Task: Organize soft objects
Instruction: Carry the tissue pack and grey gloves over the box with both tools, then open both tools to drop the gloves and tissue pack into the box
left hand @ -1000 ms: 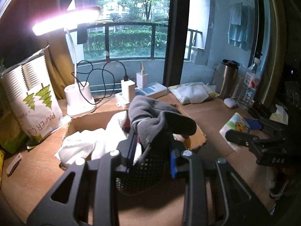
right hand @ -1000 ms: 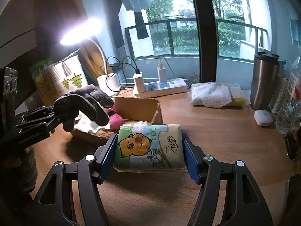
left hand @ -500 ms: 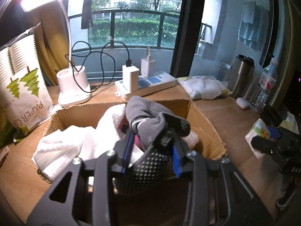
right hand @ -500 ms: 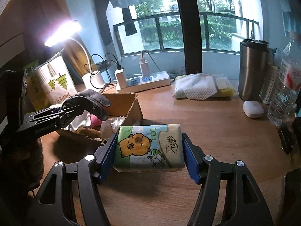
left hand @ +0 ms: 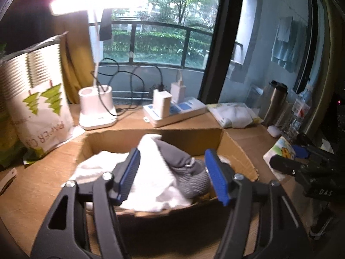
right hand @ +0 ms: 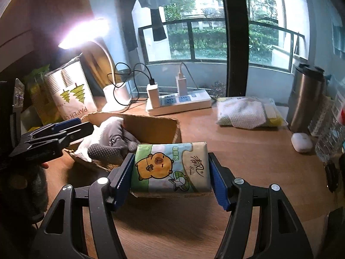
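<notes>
Left gripper [left hand: 172, 172]: spread wide above the cardboard box [left hand: 194, 139], holding nothing; its blue pads stand either side of the grey glove without touching it.
Grey glove [left hand: 183, 168]: lies inside the cardboard box, draped over the white towel, toward the box's right half in the left wrist view; its dotted palm side faces the box's near wall.
White towel [left hand: 151, 172]: bunched inside the cardboard box, filling its left and middle part, under and beside the grey glove.
Cardboard box: open-topped, on the worktop [right hand: 248, 151]; its near wall is torn and uneven.
Right gripper [right hand: 171, 170]: closed on the tissue pack [right hand: 170, 168], one blue pad on each short side; the pack is held level, just right of the cardboard box and outside it, raised off the worktop with a shadow beneath.
Tissue pack: soft plastic wrap, printed with a brown cartoon animal and green lettering.
Power strip [left hand: 174, 112]: behind the cardboard box, with two white chargers plugged in.
Desk lamp [left hand: 97, 108]: behind the cardboard box to its left, lit, white base with a cable looped over it.
Paper cup bag [left hand: 36, 108]: left of the cardboard box, standing upright.
Steel flask [right hand: 306, 97]: well to the right of the cardboard box, upright at the worktop's back edge.
</notes>
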### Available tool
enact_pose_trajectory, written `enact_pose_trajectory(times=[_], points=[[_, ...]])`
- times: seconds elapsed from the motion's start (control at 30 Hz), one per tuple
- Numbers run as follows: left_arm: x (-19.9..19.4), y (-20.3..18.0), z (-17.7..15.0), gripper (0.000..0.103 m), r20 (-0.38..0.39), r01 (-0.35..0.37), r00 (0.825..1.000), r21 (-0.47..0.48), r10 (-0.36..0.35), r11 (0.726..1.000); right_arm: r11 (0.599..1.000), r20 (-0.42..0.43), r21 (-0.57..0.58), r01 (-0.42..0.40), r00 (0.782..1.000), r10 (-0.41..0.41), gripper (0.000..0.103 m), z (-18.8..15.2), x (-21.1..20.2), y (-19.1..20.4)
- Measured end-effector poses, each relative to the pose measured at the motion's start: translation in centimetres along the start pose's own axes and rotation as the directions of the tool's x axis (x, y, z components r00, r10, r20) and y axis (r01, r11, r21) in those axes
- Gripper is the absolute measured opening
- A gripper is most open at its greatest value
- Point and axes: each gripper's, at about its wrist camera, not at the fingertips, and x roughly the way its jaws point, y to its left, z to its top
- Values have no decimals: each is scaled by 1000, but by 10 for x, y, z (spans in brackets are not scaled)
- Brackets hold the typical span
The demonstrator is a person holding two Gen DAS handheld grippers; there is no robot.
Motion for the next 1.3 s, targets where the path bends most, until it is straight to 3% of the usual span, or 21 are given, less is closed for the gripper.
enact_pose_trajectory(times=[0.53, 1.03, 1.13, 1.3], points=[[-17, 56, -4, 64, 29, -31, 999, -43, 32, 999, 1000, -3, -24, -3, 1000, 3, 68, 26, 45, 41], [-4, 61, -5, 65, 17, -13, 1000, -59, 14, 998, 1000, -19, 10, 1, 1000, -1, 72, 37, 85, 42], [-3, 59, -5, 65, 15, -11, 1000, -53, 12, 999, 1000, -12, 3, -2, 1000, 2, 77, 38, 84, 45], [-6, 56, -4, 67, 21, -10, 1000, -53, 11, 999, 1000, 8, -9, -3, 1000, 3, 78, 39, 75, 50]])
